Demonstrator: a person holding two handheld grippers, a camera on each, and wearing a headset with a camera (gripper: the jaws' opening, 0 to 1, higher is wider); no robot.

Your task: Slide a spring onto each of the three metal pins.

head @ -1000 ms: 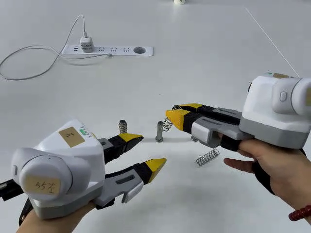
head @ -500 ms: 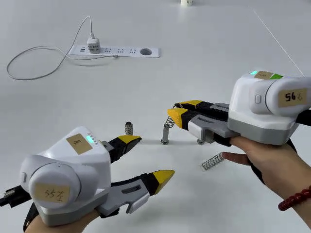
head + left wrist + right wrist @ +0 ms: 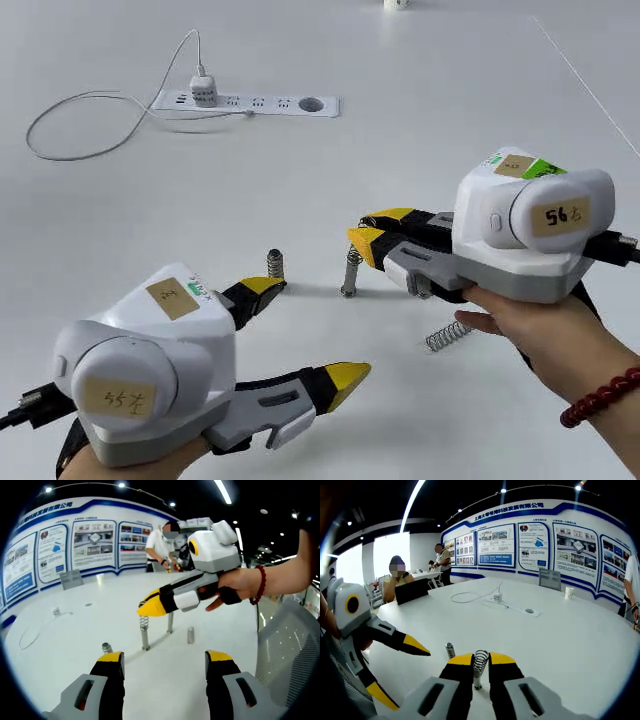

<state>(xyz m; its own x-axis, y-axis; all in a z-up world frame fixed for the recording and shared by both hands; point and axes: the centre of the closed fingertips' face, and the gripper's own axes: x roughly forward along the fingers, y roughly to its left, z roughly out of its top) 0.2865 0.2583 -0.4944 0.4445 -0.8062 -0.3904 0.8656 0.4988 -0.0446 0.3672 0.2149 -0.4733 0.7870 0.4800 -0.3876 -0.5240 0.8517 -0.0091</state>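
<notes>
Right tool (image 3: 481,659): we are gripping a spring (image 3: 352,258) upright atop the middle pin (image 3: 348,285); travel lies straight down.
Left tool (image 3: 312,330): we are holding it open, empty.

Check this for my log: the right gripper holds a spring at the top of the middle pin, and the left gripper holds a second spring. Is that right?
Not quite. The left gripper holds nothing; the left gripper view shows it open and empty. The rest stands: the right gripper holds a spring at the top of the middle pin.
</notes>
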